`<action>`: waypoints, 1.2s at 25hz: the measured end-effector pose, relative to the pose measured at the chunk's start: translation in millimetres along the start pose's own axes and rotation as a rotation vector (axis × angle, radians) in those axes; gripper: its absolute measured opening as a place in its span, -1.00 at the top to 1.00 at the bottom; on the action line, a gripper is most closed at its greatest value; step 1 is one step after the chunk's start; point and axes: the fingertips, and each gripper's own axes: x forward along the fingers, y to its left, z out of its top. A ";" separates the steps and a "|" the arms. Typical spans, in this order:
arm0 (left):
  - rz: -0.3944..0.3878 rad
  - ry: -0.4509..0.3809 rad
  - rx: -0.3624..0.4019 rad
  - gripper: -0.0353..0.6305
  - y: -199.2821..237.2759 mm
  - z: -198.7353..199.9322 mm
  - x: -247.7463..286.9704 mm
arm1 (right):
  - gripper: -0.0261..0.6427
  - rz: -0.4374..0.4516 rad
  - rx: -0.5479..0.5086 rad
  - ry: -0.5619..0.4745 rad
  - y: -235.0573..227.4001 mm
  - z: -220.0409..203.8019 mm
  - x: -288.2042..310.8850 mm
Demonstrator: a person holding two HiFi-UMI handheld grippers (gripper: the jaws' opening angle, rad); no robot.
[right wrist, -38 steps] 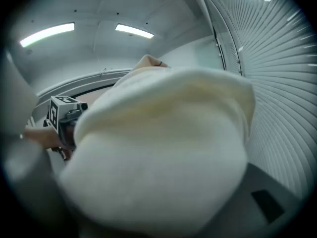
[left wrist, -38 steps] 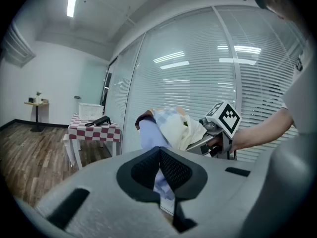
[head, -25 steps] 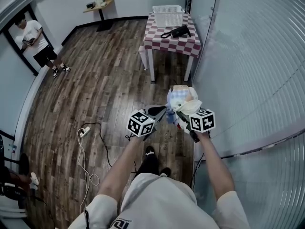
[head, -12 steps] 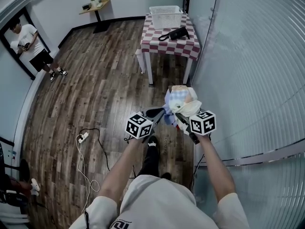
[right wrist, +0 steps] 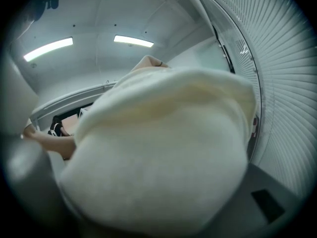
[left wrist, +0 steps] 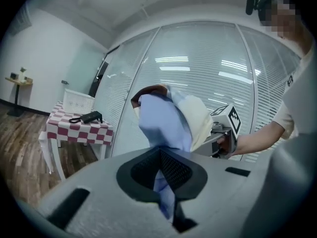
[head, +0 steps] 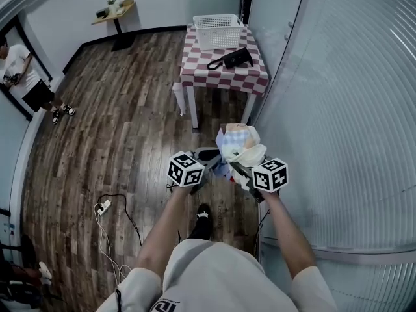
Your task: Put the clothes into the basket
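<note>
A bundle of clothes [head: 237, 145], with a light blue piece and a cream piece, hangs in the air between my two grippers, above the wooden floor. My left gripper [head: 211, 160] is shut on the light blue cloth [left wrist: 163, 123], which runs down between its jaws. My right gripper [head: 242, 166] holds the cream garment [right wrist: 163, 152]; it covers the whole right gripper view and hides the jaws. The white basket [head: 218, 30] stands on the far end of a red-and-white checkered table [head: 224, 80], well ahead of the bundle.
A black bag [head: 227, 58] lies on the table in front of the basket. A glass wall with blinds [head: 338, 109] runs close along the right. On the floor at the left lies a cable with a power strip [head: 104, 207]. A person [head: 19, 77] stands far left.
The view has moved forward: the table and basket now lie nearer and lower in the head view. Both grippers keep the bundle between them as before.
</note>
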 end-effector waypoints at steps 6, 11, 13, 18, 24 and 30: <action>-0.021 0.017 0.032 0.85 65.1 25.5 6.7 | 0.23 -0.002 -0.029 0.027 -26.8 37.2 55.2; -0.014 0.034 0.087 0.85 111.8 48.2 7.1 | 0.23 0.003 -0.024 0.015 -42.9 66.1 96.2; -0.022 0.057 0.115 0.85 122.3 54.5 6.3 | 0.23 0.006 -0.038 0.023 -45.7 74.4 105.8; -0.006 0.077 0.133 0.85 150.8 72.3 12.2 | 0.23 -0.001 -0.063 0.021 -61.3 97.0 126.5; 0.035 0.055 0.114 0.85 185.4 85.4 16.7 | 0.23 0.009 -0.065 0.013 -78.5 115.9 154.0; 0.084 0.074 0.133 0.85 237.9 98.3 33.3 | 0.23 0.062 -0.067 0.011 -113.9 136.2 196.5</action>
